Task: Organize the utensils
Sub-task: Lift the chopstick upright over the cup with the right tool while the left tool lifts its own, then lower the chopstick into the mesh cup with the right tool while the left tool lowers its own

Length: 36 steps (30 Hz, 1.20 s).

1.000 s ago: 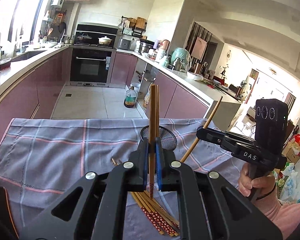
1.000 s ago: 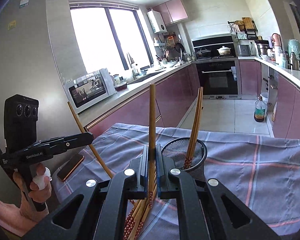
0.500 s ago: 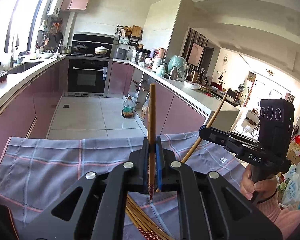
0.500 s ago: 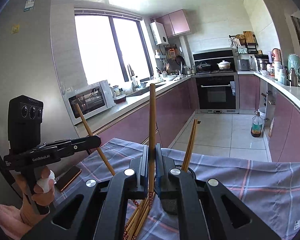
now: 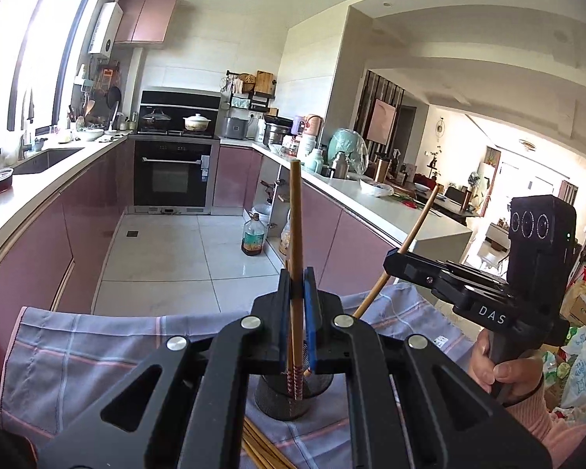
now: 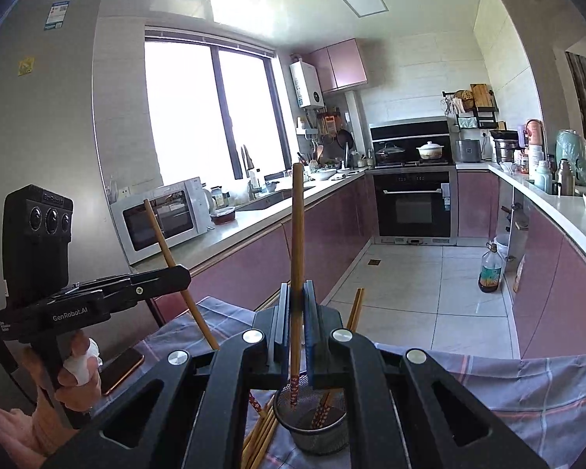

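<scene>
Tabletop under grey plaid cloth (image 6: 527,391) with pink stripes. Black mesh holder (image 6: 312,426) stands on it, two chopsticks leaning inside, patterned red-and-white tips down. Loose bundle of chopsticks (image 6: 259,435) lies just left of holder. Left gripper (image 5: 296,305): fingers clenched on one upright brown chopstick (image 5: 295,226), its patterned tip above holder. Right gripper (image 6: 296,305): fingers clenched on a second chopstick (image 6: 297,234), tip inside the holder's rim.

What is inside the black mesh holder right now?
The mesh holder holds chopsticks leaning on its rim, red patterned ends down. Its floor is dim, and the right tongs partly cover its mouth.
</scene>
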Each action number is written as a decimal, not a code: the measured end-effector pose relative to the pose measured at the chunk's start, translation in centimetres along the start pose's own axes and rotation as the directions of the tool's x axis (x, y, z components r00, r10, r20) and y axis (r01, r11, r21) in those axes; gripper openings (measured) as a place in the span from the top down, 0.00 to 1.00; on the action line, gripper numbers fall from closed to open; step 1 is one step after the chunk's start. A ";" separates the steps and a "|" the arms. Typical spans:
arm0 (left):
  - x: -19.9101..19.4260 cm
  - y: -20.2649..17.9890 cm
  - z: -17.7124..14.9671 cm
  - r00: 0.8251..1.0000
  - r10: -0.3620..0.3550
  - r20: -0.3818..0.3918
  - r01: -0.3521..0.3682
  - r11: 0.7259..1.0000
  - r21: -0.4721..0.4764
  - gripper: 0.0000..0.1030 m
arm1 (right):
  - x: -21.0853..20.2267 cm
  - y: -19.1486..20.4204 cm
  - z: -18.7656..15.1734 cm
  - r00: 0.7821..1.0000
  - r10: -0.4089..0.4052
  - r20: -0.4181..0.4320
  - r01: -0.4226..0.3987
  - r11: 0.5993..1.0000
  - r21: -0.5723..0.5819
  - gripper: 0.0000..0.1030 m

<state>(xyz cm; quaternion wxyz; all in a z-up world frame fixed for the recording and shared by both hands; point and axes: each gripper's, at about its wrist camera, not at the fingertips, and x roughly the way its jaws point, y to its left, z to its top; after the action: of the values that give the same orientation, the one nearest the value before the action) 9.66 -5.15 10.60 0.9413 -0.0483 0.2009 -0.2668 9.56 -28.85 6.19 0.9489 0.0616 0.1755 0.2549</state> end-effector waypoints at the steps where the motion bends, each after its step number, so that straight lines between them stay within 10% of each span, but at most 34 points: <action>1: 0.3 0.0 0.1 1.000 0.001 -0.002 -0.001 1.000 -0.001 0.93 | 0.3 -0.2 0.0 1.000 -0.003 -0.006 0.003 1.000 0.001 0.95; 23: 11.0 1.1 -3.6 0.959 0.035 -0.280 -0.027 0.999 0.031 0.93 | 7.1 -2.0 -3.7 0.956 -0.044 -0.291 0.044 0.999 -0.008 0.95; 36: 14.1 3.8 -4.2 0.946 0.073 -0.314 -0.087 0.996 -0.031 0.86 | 9.1 -3.4 -4.6 0.945 -0.060 -0.322 0.082 0.995 0.055 0.89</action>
<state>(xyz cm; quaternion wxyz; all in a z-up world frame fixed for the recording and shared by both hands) 20.77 -9.17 1.01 0.9063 -0.0181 0.3552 -0.2282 16.80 -27.05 -1.56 0.9138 0.0452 0.3376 0.2211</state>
